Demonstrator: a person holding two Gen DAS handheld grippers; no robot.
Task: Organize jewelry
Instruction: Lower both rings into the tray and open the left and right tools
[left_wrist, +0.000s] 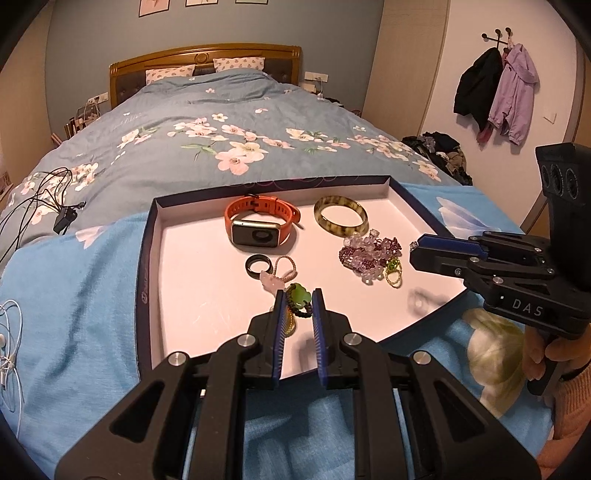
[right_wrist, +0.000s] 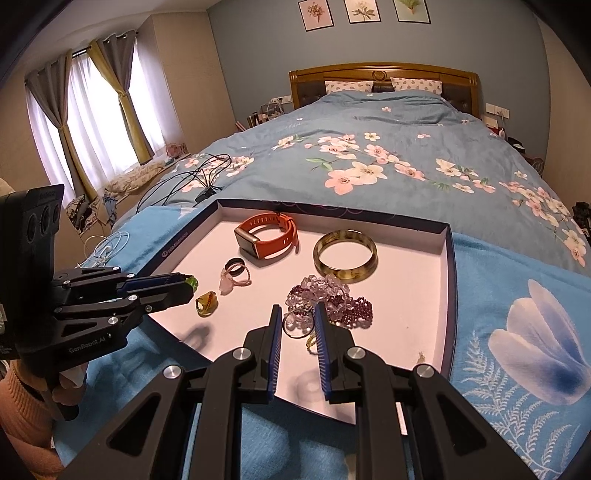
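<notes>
Bedroom — box lid (left_wrist: 147, 258) on blue blanket (left_wrist: 74, 314); left gripper (left_wrist: 298, 295) pinching green pendant (left_wrist: 300, 298), right gripper (right_wrist: 297, 309) pressed nearly together.

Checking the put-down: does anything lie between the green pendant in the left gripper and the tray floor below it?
Yes: an amber ring lies on the tray right by the tips of the left gripper, about under the green pendant. The floor nearer the left rim is bare.

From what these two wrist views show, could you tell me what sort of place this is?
A home bedroom, almost certainly. A large bed with a floral quilt and wooden headboard fills the room, a curtained window stands to one side, and coats hang on wall hooks. The jewelry tray rests on the bed.
</notes>
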